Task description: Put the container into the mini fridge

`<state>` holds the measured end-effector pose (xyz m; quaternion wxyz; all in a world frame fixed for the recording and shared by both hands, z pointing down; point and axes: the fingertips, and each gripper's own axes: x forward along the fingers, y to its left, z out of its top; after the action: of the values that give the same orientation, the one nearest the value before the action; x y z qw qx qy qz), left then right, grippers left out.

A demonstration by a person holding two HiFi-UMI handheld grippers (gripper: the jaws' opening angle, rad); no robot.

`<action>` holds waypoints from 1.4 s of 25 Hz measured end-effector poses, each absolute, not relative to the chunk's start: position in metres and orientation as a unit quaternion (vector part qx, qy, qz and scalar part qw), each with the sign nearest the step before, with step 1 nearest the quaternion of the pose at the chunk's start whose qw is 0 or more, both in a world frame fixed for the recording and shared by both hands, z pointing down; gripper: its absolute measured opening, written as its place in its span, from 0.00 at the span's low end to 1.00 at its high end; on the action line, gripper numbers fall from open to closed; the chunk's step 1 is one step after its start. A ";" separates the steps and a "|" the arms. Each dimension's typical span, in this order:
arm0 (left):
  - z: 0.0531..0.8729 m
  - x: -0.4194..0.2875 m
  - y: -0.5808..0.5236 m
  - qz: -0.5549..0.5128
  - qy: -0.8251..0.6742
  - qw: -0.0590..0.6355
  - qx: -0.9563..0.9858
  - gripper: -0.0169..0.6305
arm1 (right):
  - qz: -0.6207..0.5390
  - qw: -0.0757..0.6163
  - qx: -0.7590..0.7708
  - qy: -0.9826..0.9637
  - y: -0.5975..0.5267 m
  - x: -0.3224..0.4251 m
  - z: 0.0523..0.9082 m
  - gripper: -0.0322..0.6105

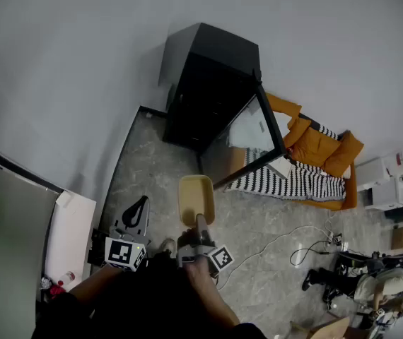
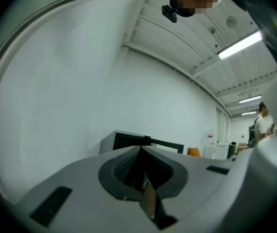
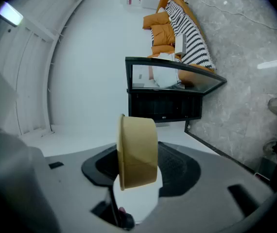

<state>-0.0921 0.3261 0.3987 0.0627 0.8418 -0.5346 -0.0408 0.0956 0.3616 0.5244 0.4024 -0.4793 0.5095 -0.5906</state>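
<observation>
Jaws of the right gripper [image 1: 199, 224] are pinching the container [image 3: 137, 152], a tan tub held by its near wall and projecting straight ahead of the fingertips. The head view shows its mouth up, and the tub looks slightly longer along the jaw line than across it.

Left gripper [image 2: 143, 178]: jaws pressed together, nothing between them, carried just left of the right gripper and a little behind it.

Key relation: the mini fridge [image 1: 208, 94] stands on the floor [image 1: 152, 168] straight ahead of the loaded jaws and well apart from them, dark opening facing this way. Its door [image 1: 247, 143] is swung open to the right of the jaw line. The door's free edge reaches back toward the tub, so it is the nearest edge, ahead and to the right.

Judgement: the right hand does the placing, and the container is not yet at the opening. The approach should stay left of the door edge.

- Left of the jaws: bare floor up to the wall, so there is room on that side.
- Right of the jaws, past the door: an orange sofa [image 1: 314, 147], clear of the path.
- Shelf layout inside the fridge: too dark to tell.
</observation>
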 end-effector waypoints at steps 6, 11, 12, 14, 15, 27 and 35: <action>0.397 -0.092 0.324 -0.037 -0.539 0.069 0.839 0.04 | -0.591 0.405 -0.478 0.509 0.360 0.096 0.524 0.34; 0.401 -0.092 0.323 -0.039 -0.538 0.069 0.839 0.04 | -0.593 0.415 -0.472 0.504 0.358 0.097 0.524 0.34; 0.399 -0.093 0.323 -0.038 -0.539 0.069 0.839 0.04 | -0.594 0.416 -0.472 0.502 0.358 0.097 0.525 0.34; 0.397 -0.095 0.323 -0.038 -0.540 0.069 0.838 0.04 | -0.597 0.420 -0.471 0.496 0.358 0.096 0.526 0.34; 0.393 -0.096 0.323 -0.037 -0.542 0.071 0.836 0.04 | -0.598 0.421 -0.471 0.494 0.359 0.096 0.526 0.34; 0.396 -0.125 0.321 -0.043 -0.540 0.076 0.837 0.04 | -0.598 0.426 -0.478 0.482 0.358 0.071 0.527 0.34; 0.392 -0.151 0.321 -0.035 -0.526 0.058 0.848 0.04 | -0.594 0.432 -0.486 0.473 0.357 0.040 0.529 0.34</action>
<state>-0.1514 0.3212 0.3918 0.0577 0.8476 -0.5263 -0.0351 0.0403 0.3569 0.5287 0.4315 -0.4863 0.4733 -0.5944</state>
